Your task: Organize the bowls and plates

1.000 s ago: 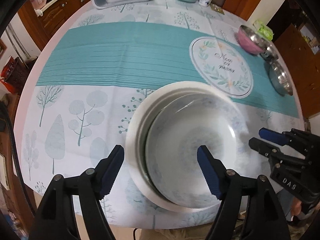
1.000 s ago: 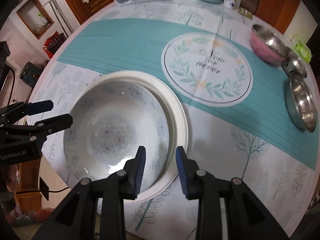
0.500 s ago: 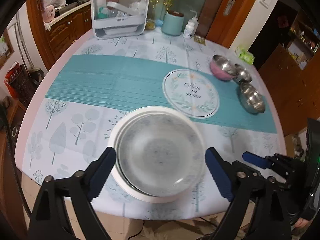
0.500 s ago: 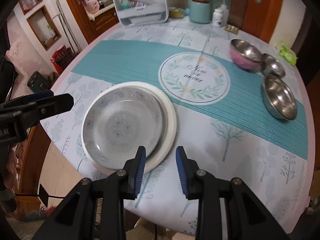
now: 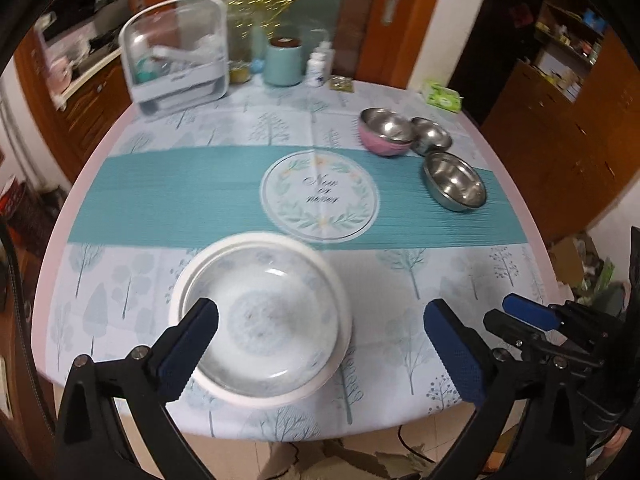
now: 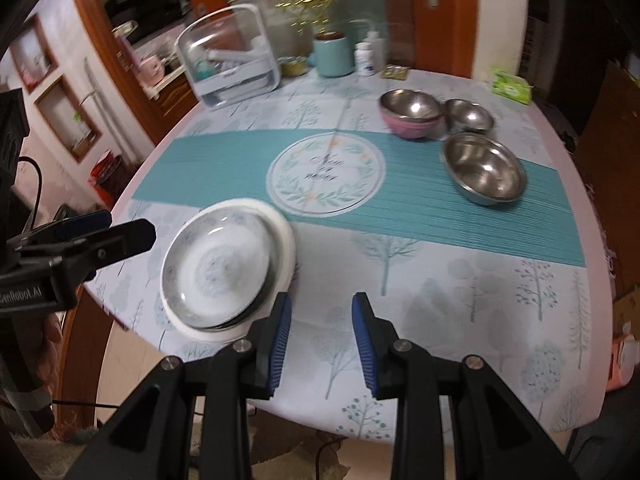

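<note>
— Where are the dishes?
— The patterned plate sits nested in the white plate, on the table's edge, just on the near side of the round wreath print. Beyond that print, to its right, stand the pink bowl and two steel bowls.
— And the grippers?
— The left gripper has just been opening, jaws wide, nothing between them. The right gripper hangs narrow and empty above the cloth
</note>
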